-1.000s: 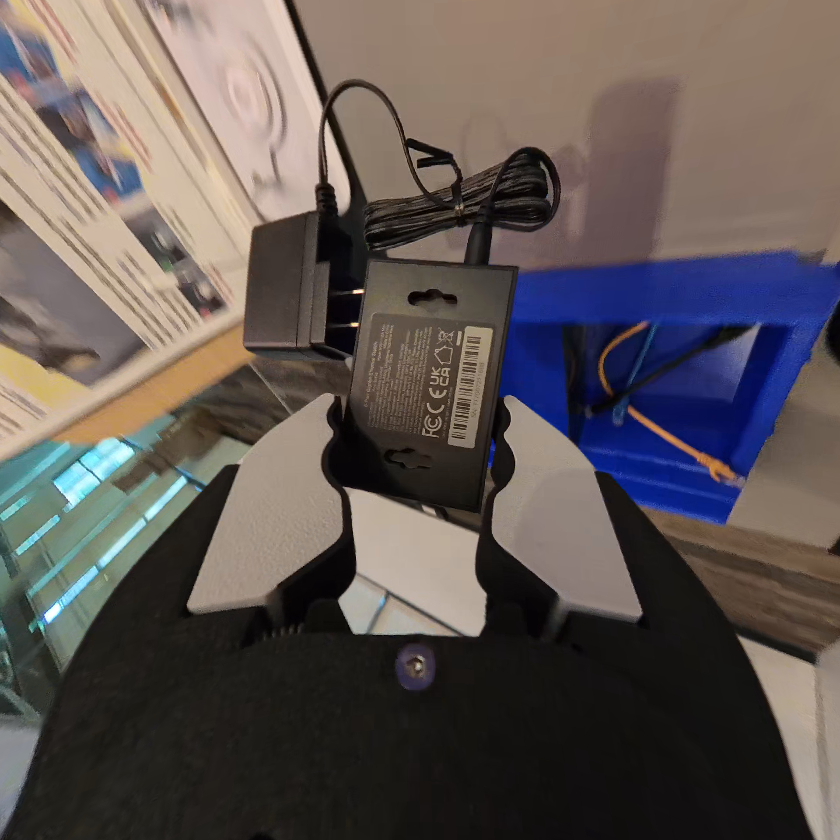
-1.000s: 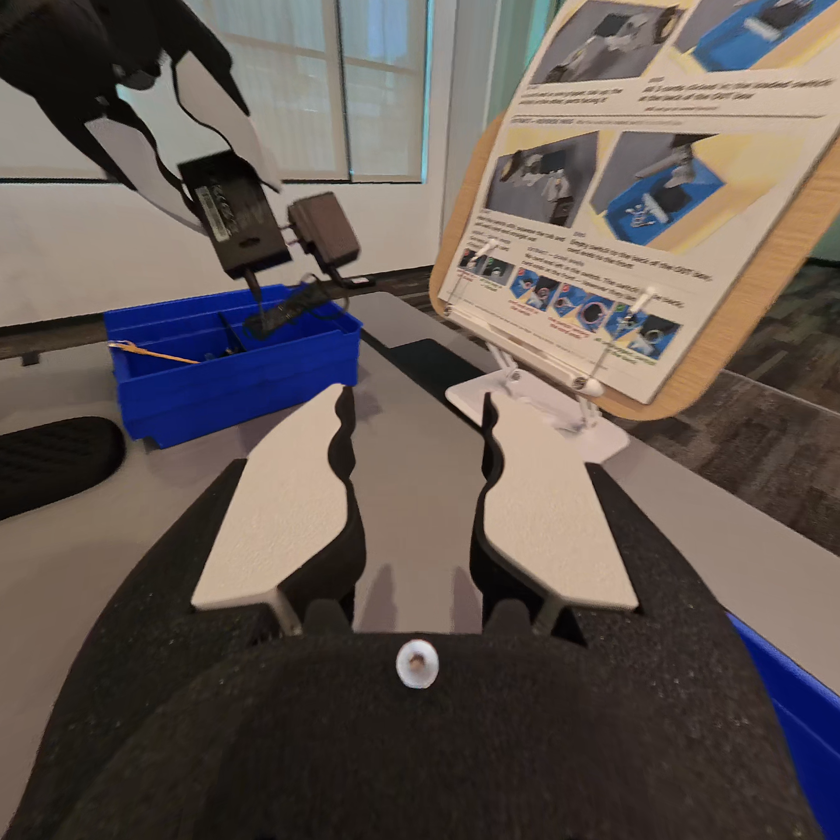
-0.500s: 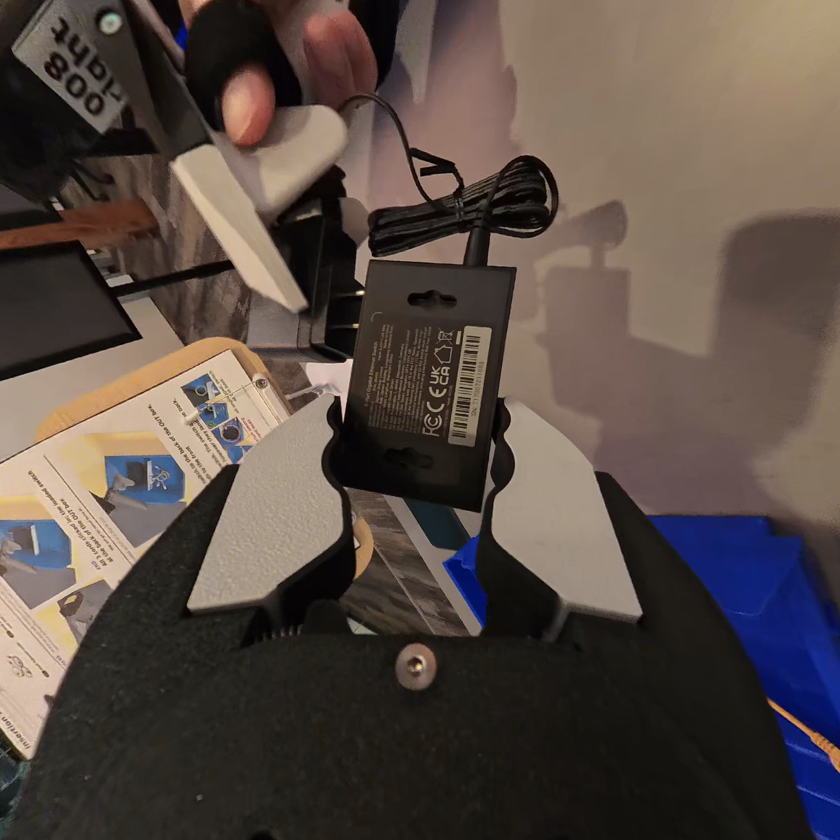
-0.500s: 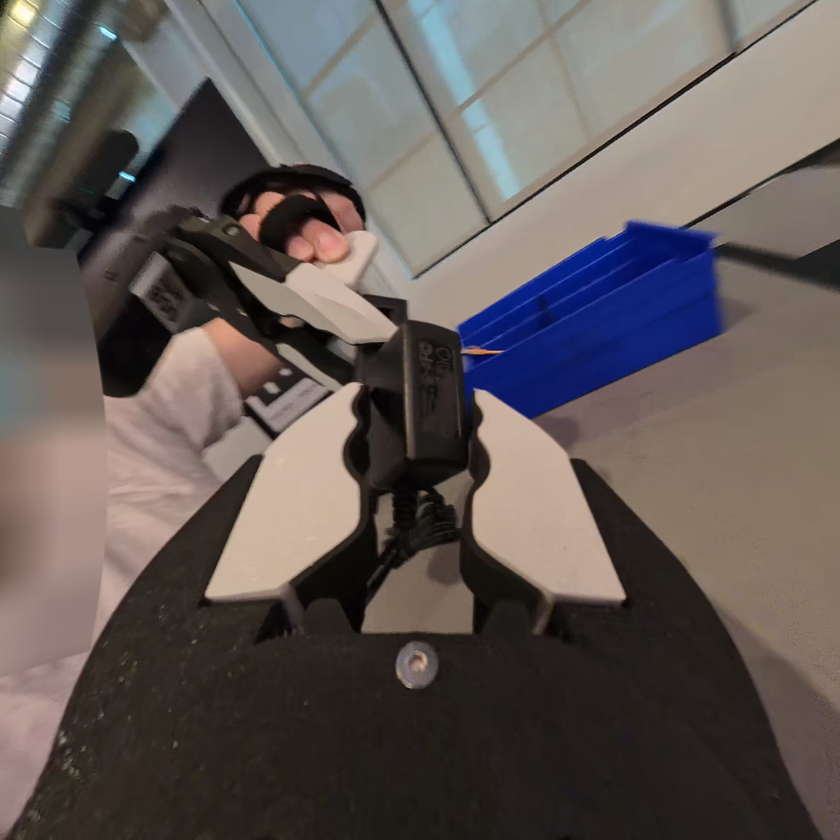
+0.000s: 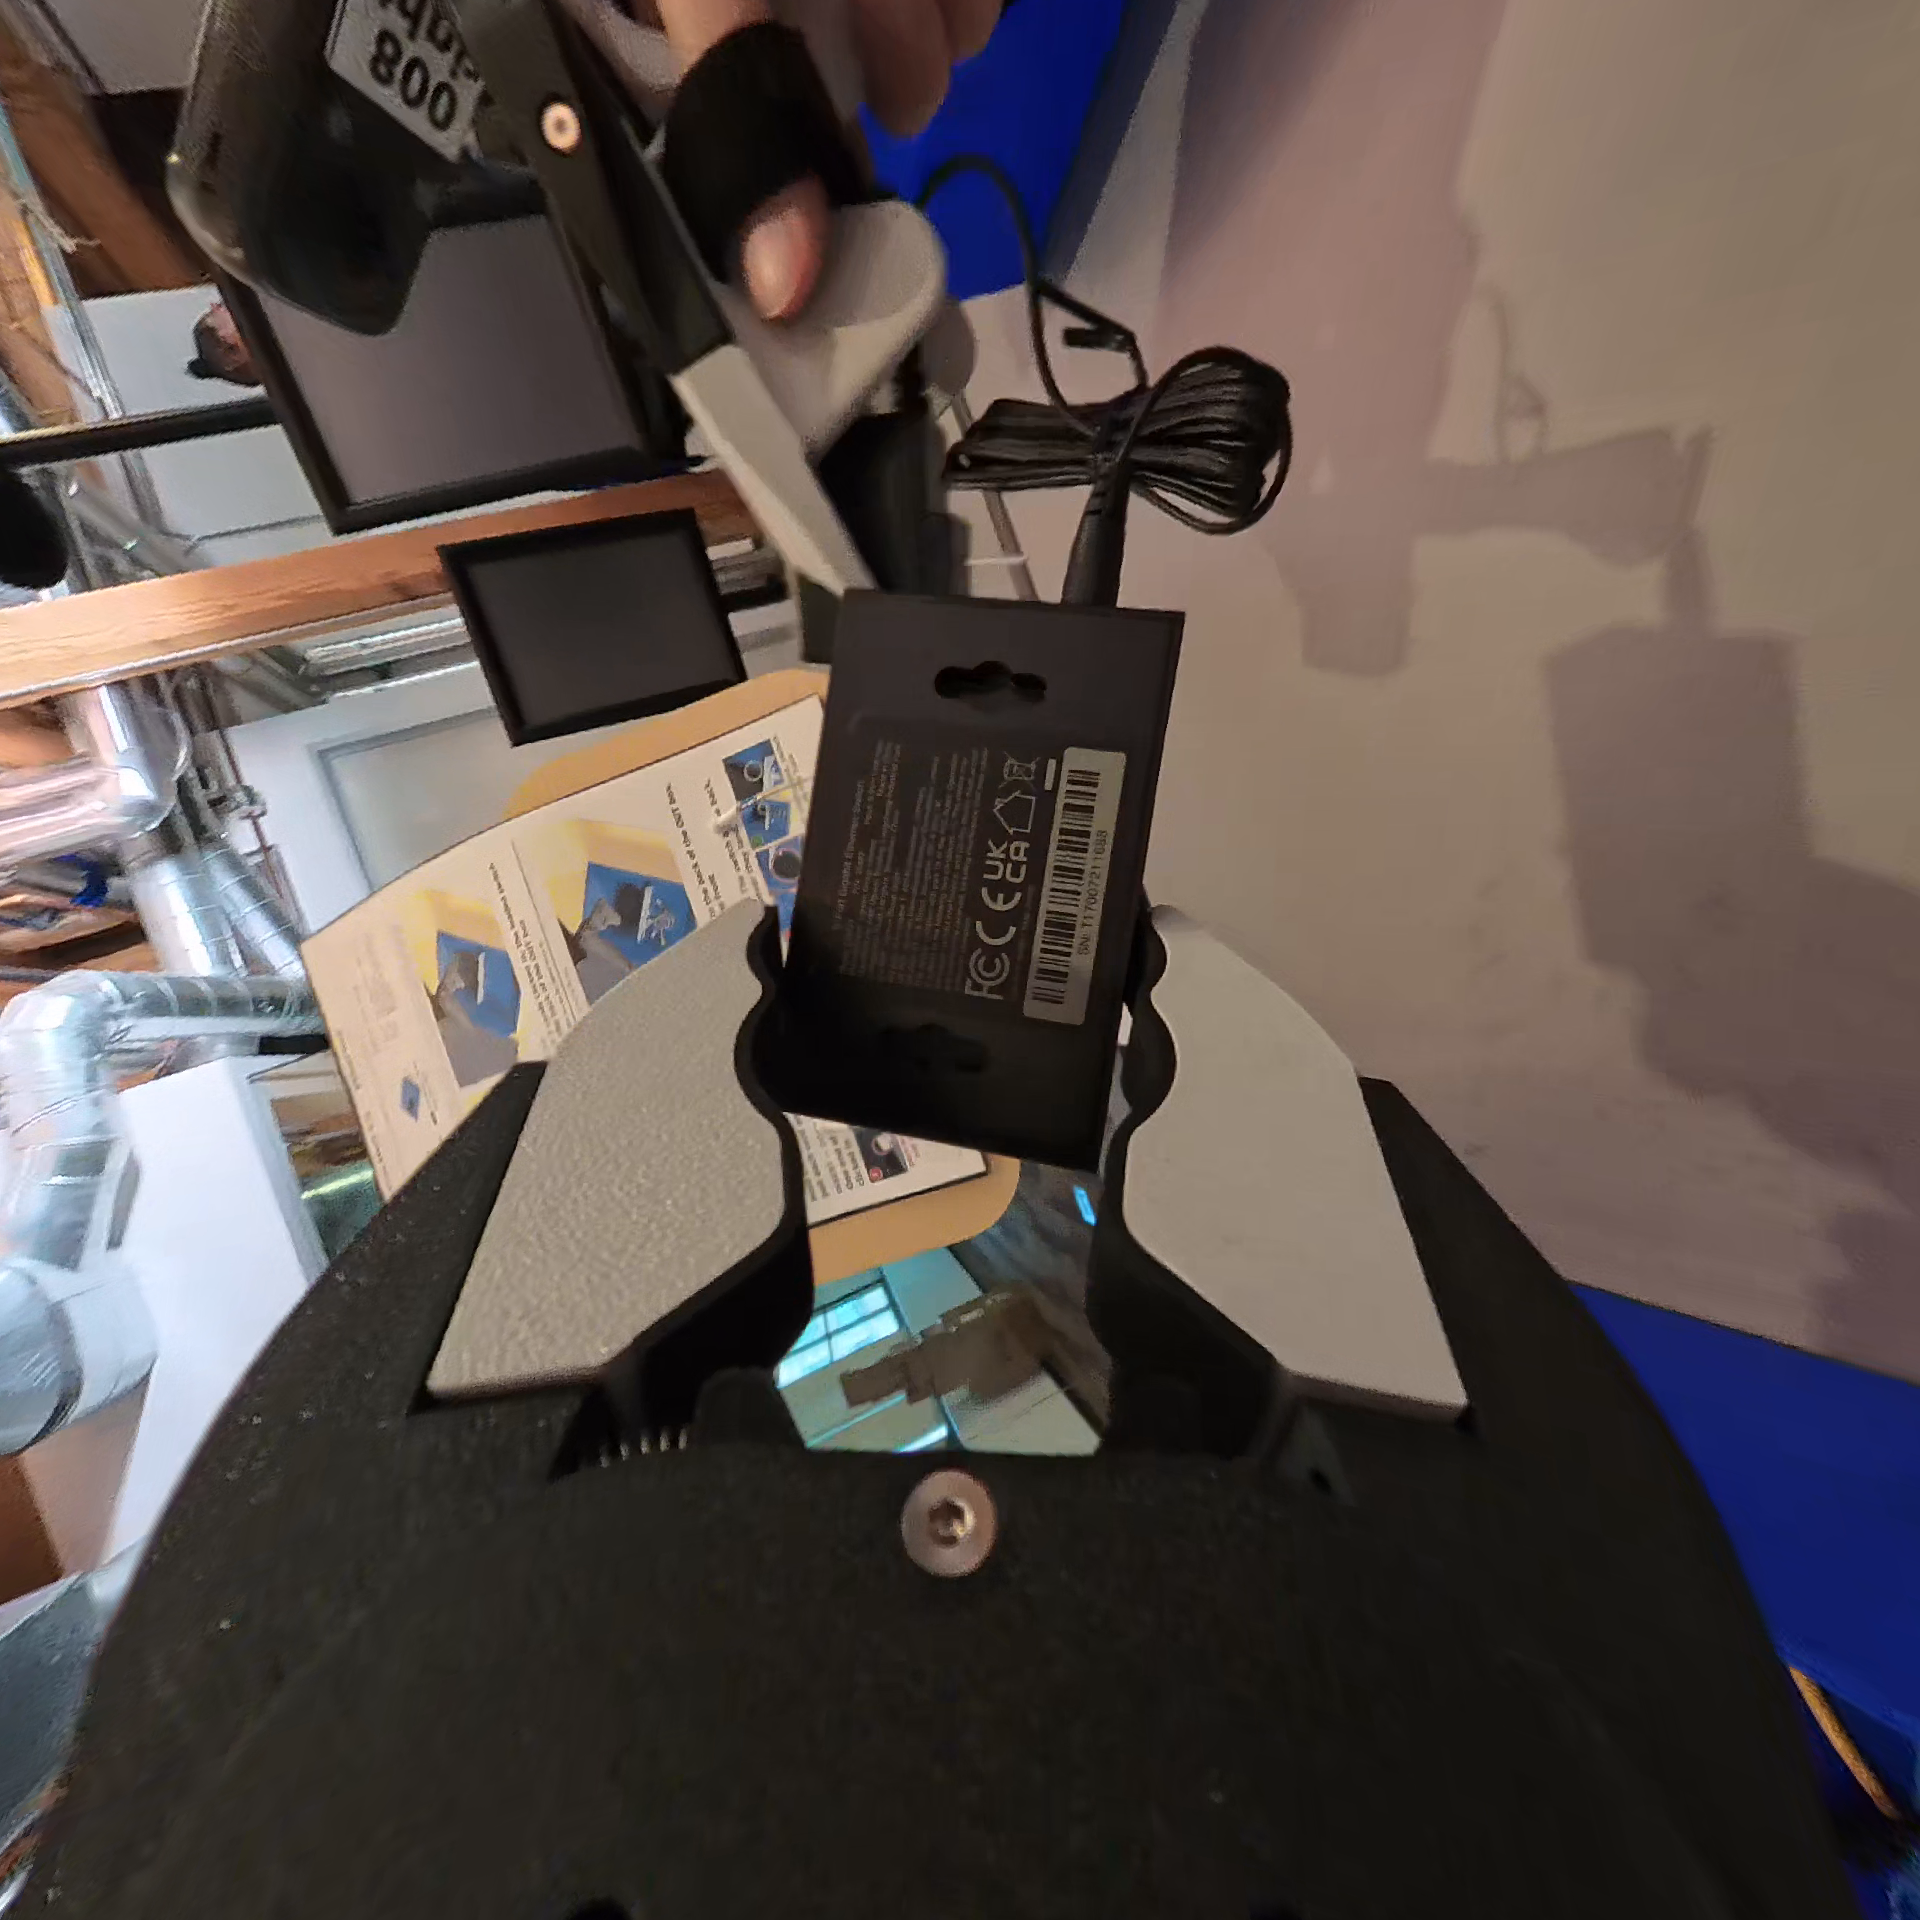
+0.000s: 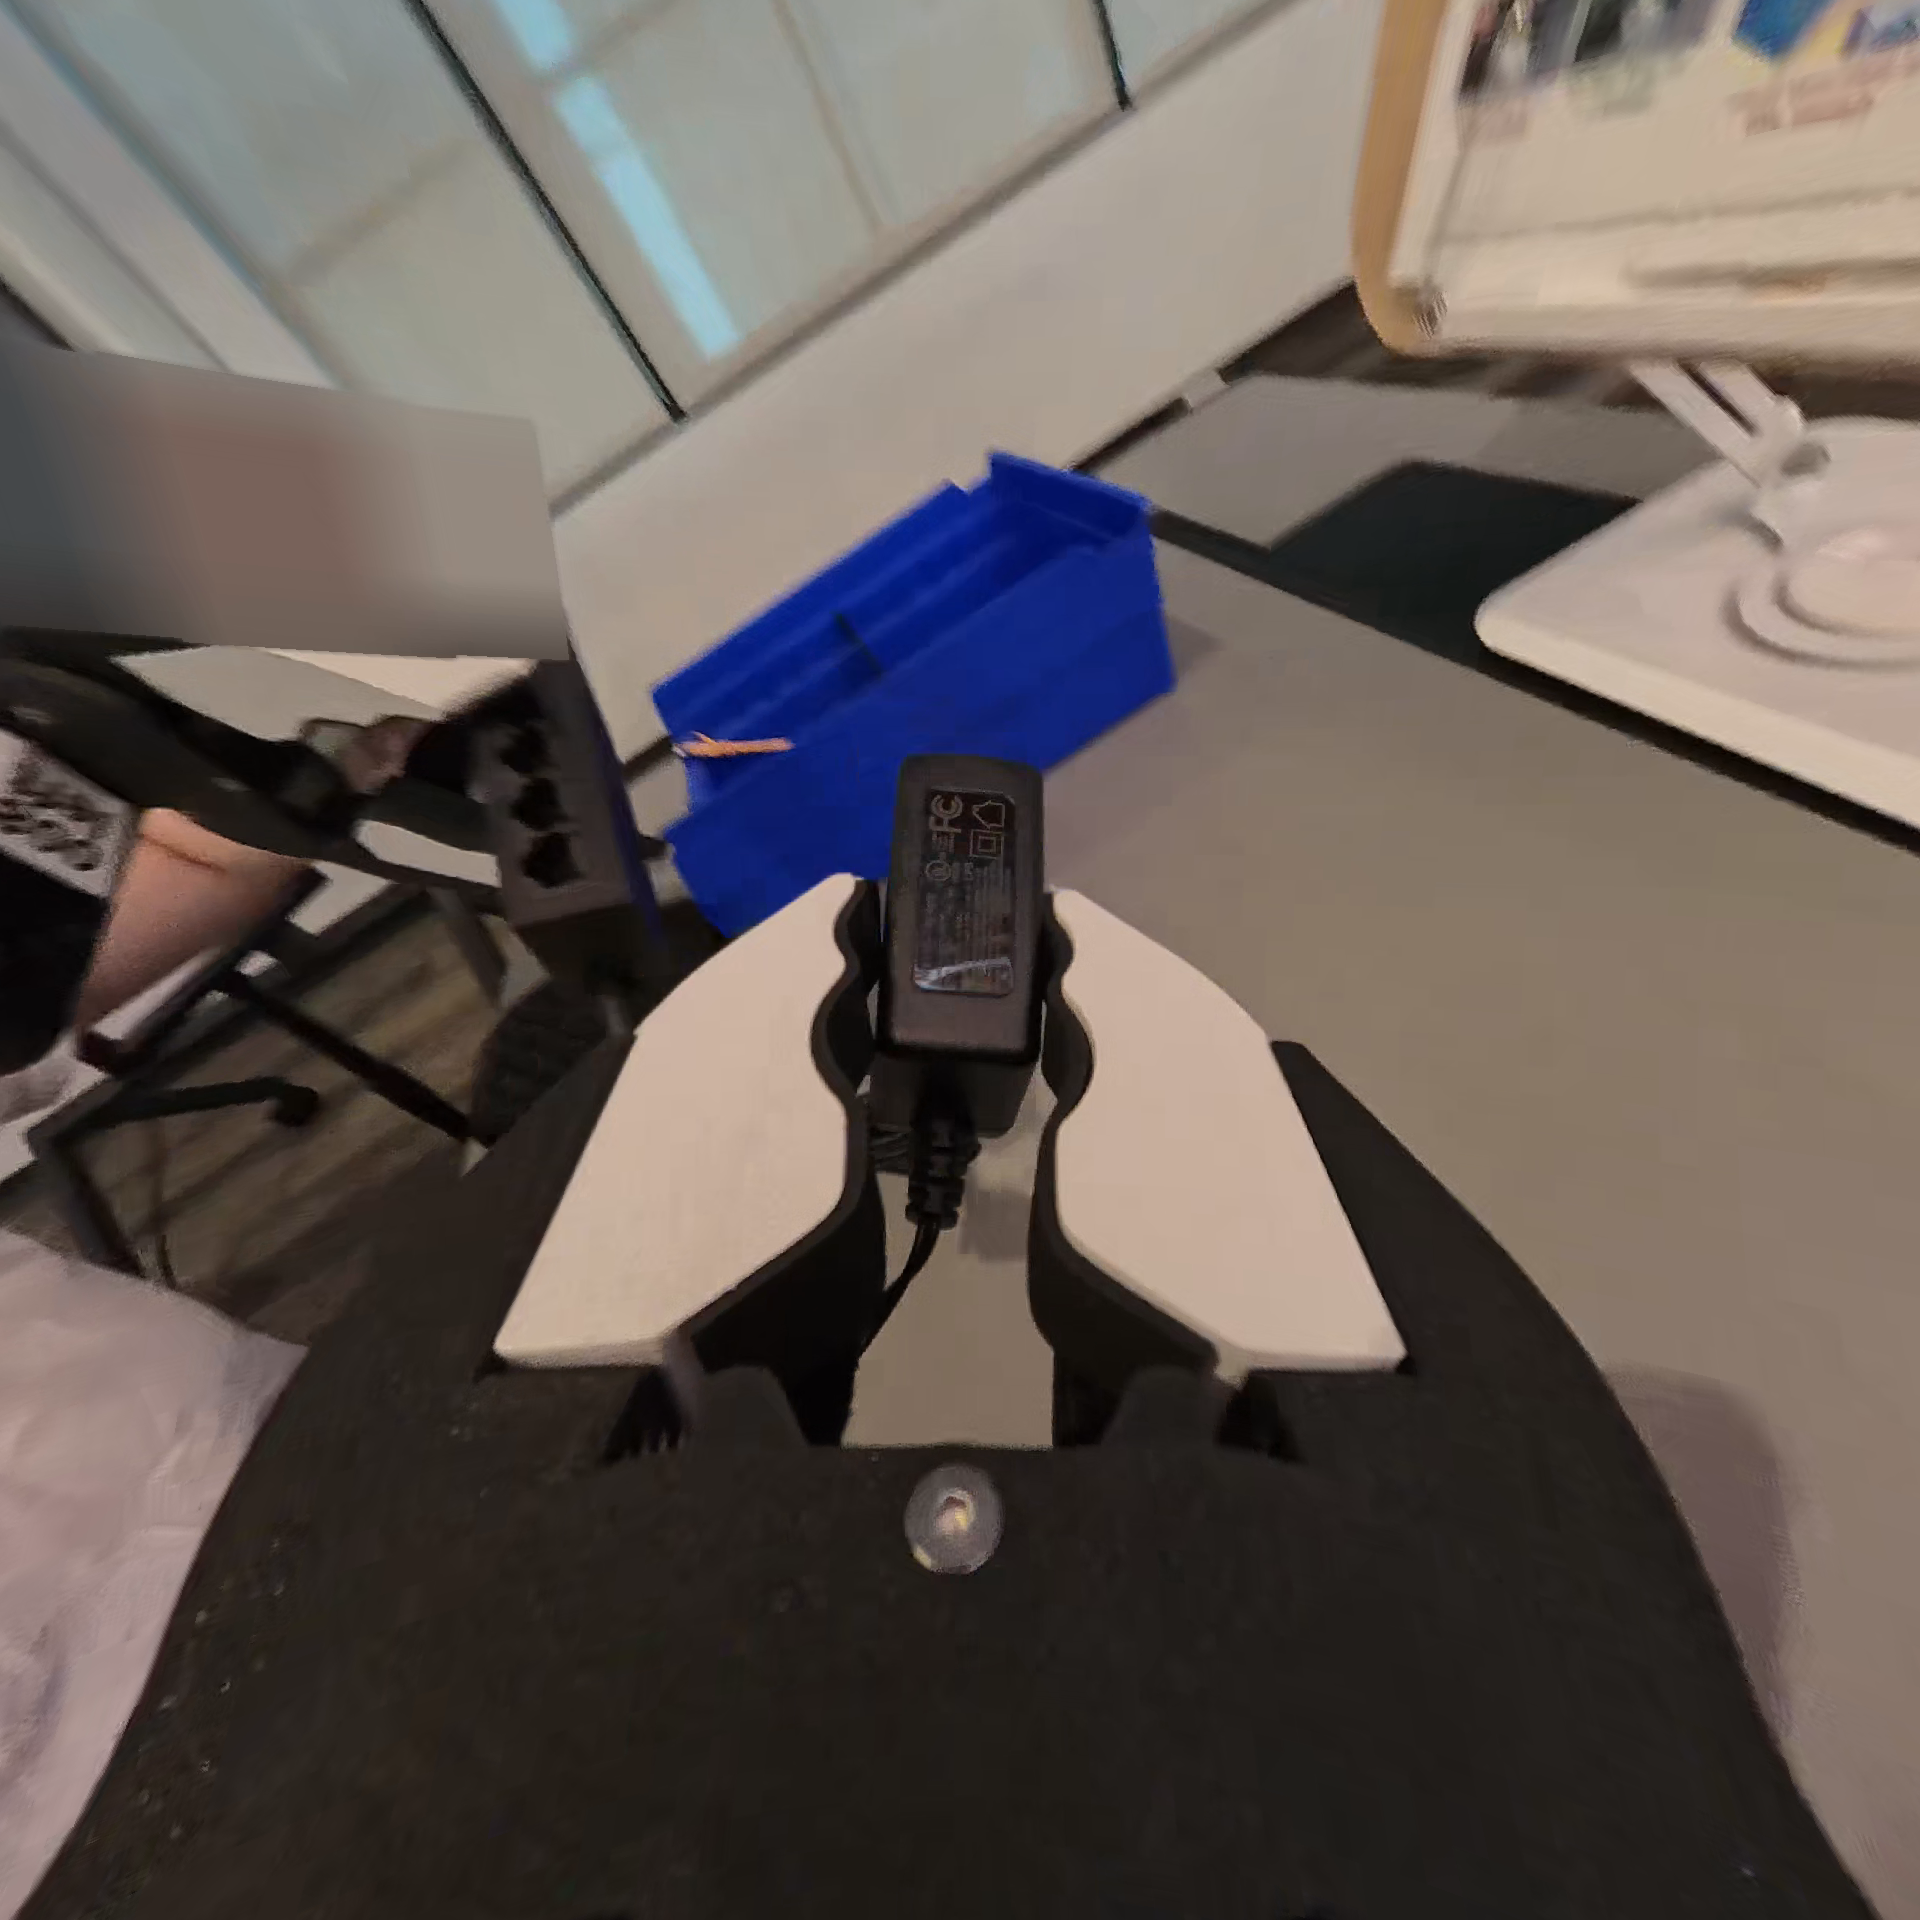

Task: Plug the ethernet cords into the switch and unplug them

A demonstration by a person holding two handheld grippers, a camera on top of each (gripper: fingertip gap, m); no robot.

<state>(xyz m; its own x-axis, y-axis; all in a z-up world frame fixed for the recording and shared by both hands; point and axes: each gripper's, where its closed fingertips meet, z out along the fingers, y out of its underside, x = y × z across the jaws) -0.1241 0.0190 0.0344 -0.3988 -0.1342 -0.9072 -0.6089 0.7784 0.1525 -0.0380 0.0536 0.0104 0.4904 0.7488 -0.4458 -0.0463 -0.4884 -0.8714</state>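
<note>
This looks like an office or lab workspace. A grey desk carries a blue parts bin and an instruction board on a stand. Tall windows and dark screens stand behind.

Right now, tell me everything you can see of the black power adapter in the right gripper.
The power adapter is a small black plastic block with rounded edges, its printed, shiny label facing the right wrist camera. It stands lengthwise between the right gripper fingers, both pads pressed on its sides, far end sticking out past the fingertips. A thin black cord leaves its near end through a ribbed strain relief. It is held in the air above the grey table. Its prongs are not visible here.
</note>
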